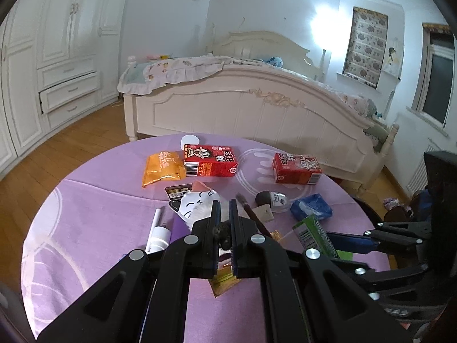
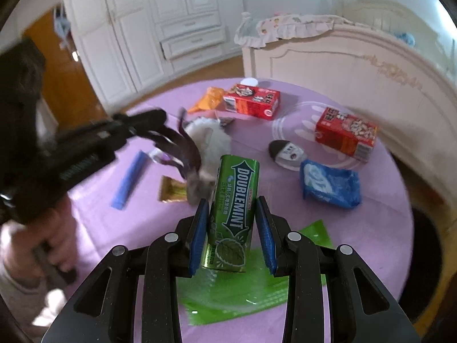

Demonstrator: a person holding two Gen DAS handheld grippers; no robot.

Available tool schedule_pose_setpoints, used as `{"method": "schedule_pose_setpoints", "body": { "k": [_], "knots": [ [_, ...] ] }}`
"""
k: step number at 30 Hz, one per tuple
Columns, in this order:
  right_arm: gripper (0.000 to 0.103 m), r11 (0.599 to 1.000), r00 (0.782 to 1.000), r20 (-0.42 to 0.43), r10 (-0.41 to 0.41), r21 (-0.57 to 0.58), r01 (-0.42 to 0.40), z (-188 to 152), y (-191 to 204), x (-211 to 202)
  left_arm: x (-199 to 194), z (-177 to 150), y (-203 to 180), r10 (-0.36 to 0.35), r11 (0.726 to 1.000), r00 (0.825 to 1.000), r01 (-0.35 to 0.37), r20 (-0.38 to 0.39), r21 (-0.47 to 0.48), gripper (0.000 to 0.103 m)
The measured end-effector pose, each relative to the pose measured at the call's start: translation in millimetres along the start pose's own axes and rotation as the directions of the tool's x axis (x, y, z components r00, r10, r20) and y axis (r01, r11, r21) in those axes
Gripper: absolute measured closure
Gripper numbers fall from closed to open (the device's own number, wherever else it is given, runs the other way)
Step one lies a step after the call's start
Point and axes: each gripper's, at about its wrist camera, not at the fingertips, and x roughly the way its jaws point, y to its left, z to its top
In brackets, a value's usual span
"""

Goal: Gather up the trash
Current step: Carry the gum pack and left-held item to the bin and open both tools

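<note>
From the left wrist view, we see our left gripper [image 1: 225,208] clenched on a dark feathery tuft [image 1: 222,233], its slim stick [image 1: 251,214] running up and away to the right past the fingertips. Under it lie a gold wrapper [image 1: 224,281] and a white cat-face packet [image 1: 197,200]. The round table [image 1: 94,214], under a lilac cloth, holds two red cartons [image 1: 210,161] lying flat, an orange sachet [image 1: 162,168] and a blue pouch [image 1: 311,207]. The nearer left part of the cloth is bare, and the rim curves off to wooden floor, with a cream bed [image 1: 257,108] behind.

From the right wrist view, our right gripper [image 2: 232,228] grasps a green Doublemint can [image 2: 235,200] by its sides, long axis running straight ahead along the fingers, far end tipped away from us. It hangs over a green bag [image 2: 242,297] near the table's close edge. The other gripper, blurred, crosses at left, feathers trailing. White wardrobes [image 2: 171,28] line the back wall.
</note>
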Motion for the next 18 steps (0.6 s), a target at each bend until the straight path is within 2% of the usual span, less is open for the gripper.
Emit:
{"method": "schedule_pose_setpoints", "body": {
  "k": [4,11,15,18],
  "knots": [
    [0.069,0.997,0.997,0.055,0.06,0.035,-0.062,2,-3,-12,0,-1,-8,-0.004,1.0,1.0,0.004,-0.006,0.021,0.096],
    [0.069,0.988,0.987,0.157,0.038,0.143,-0.061,4,-36,-44,-17,14,-2,-0.073,0.996,0.996,0.075,0.05,-0.037,0.096],
    [0.069,0.97,0.978,0.209,0.008,0.235,-0.058,-5,-69,-64,-28,29,-11,-0.152,0.985,0.984,0.159,0.095,-0.062,0.096],
    [0.069,0.953,0.969,0.244,-0.025,0.299,-0.051,-17,-96,-79,-33,42,-32,-0.225,0.971,0.966,0.233,0.126,-0.054,0.096]
  ]
}}
